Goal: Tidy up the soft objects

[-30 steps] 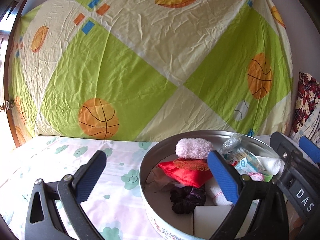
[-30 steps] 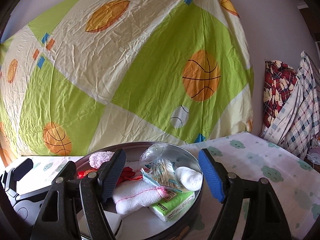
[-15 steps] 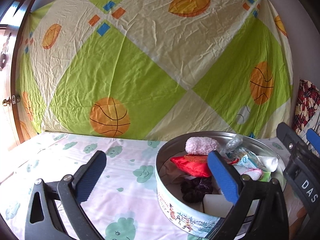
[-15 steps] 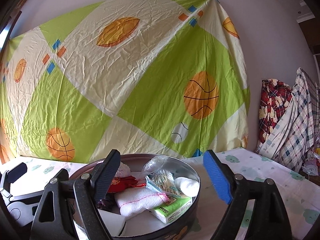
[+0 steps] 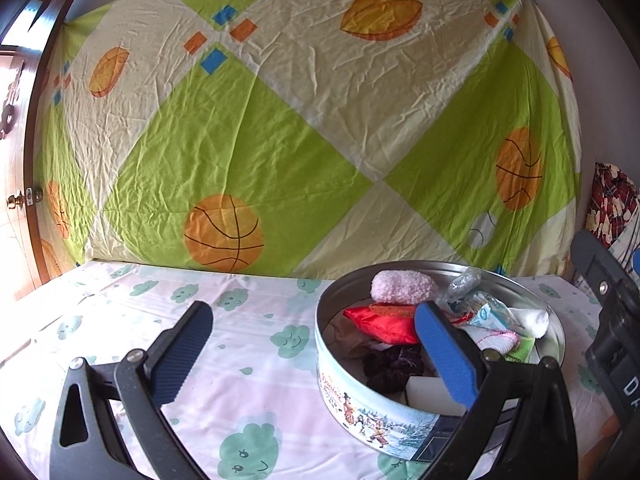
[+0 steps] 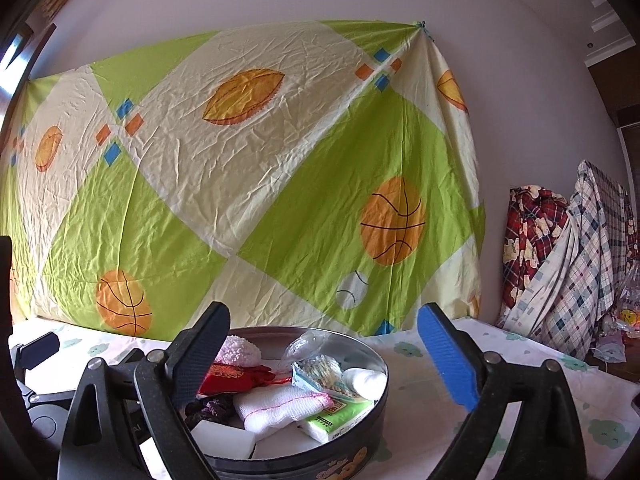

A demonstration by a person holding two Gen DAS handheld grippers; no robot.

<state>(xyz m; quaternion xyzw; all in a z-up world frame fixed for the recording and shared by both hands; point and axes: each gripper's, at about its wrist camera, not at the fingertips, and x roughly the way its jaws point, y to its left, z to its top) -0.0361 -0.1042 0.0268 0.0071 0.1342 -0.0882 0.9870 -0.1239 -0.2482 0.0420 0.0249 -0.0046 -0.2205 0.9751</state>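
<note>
A round metal tin stands on the cloud-print sheet. It holds a pink fluffy piece, a red pouch, a dark scrunchie, a white cloth, a tissue pack, a cotton-swab bag and a white roll. My left gripper is open and empty, just left of the tin. My right gripper is open and empty, above the tin's near side.
A green and cream sheet with basketballs hangs on the wall behind. Plaid cloths hang at the right. A wooden door stands at the far left. The cloud-print sheet stretches left of the tin.
Both grippers have pulled back and up from the tin; the tin sits lower and farther in both views. Both stay open and empty.
</note>
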